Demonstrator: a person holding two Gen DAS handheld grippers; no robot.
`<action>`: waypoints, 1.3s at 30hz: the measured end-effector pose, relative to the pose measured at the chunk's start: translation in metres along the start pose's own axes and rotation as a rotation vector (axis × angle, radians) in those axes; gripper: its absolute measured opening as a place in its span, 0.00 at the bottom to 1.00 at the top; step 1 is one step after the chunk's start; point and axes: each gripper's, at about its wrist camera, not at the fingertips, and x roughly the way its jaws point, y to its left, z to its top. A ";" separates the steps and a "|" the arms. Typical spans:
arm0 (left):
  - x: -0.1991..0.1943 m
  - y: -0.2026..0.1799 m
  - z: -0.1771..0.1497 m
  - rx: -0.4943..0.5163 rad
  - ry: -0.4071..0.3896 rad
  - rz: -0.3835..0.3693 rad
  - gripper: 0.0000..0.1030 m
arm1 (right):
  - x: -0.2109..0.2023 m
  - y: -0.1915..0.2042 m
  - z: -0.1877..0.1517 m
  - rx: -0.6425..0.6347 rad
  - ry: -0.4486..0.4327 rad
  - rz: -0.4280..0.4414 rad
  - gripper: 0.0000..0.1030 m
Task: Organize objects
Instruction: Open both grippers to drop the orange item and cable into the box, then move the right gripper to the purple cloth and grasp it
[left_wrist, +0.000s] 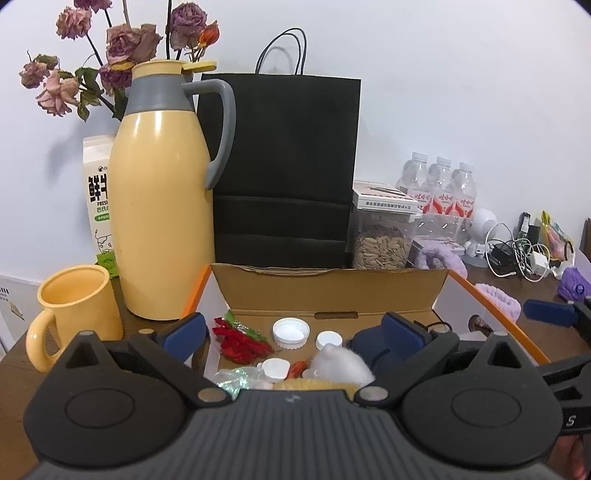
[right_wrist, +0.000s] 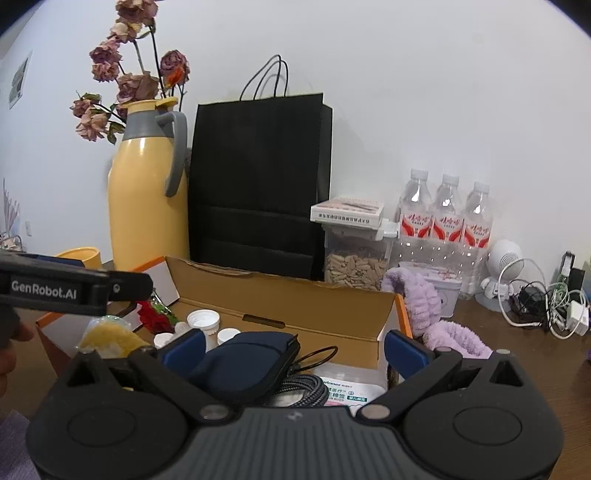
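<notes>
White wall is seen behind a brown wooden surface (left_wrist: 14, 354) crowded with things. At the centre stands an open cardboard box (left_wrist: 332, 291) with orange edges, and every place below is given from it.

Inside the box are gathered red chili peppers (left_wrist: 240, 341), white bottle caps (left_wrist: 291, 332), a tuft of white cotton (left_wrist: 340, 360), a dark blue pouch (right_wrist: 243, 356), a coiled braided cable (right_wrist: 295, 384) and a flat packet of cotton swabs (right_wrist: 343, 391).

Behind the box a black paper bag (left_wrist: 284, 166) is stood upright. Behind and to its left a yellow flask (left_wrist: 162, 192) with a grey handle is placed, with a milk carton (left_wrist: 98, 199) and dried roses (left_wrist: 125, 44) beyond it. To the left of the box a yellow mug (left_wrist: 77, 314) is set. Behind and to its right a clear jar of seeds (left_wrist: 382, 243) is found, then three water bottles (right_wrist: 447, 218). To the right lie a purple fluffy band (right_wrist: 424, 302) and a tangle of chargers and cables (right_wrist: 546, 302).

The left claw (left_wrist: 293, 332) is held released above the near left part of the box, nothing being gripped between its blue pads. The right claw (right_wrist: 293, 349) is likewise spread wide over the near right part, above the pouch and cable, with nothing grasped.
</notes>
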 end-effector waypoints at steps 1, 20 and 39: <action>-0.003 0.000 -0.001 0.004 -0.003 0.001 1.00 | -0.003 0.001 0.000 -0.005 -0.003 0.000 1.00; -0.078 0.019 -0.033 0.032 -0.003 0.027 1.00 | -0.065 0.044 -0.030 -0.046 0.026 0.055 1.00; -0.172 0.097 -0.100 -0.040 0.098 0.146 1.00 | -0.106 0.148 -0.066 -0.068 0.185 0.259 1.00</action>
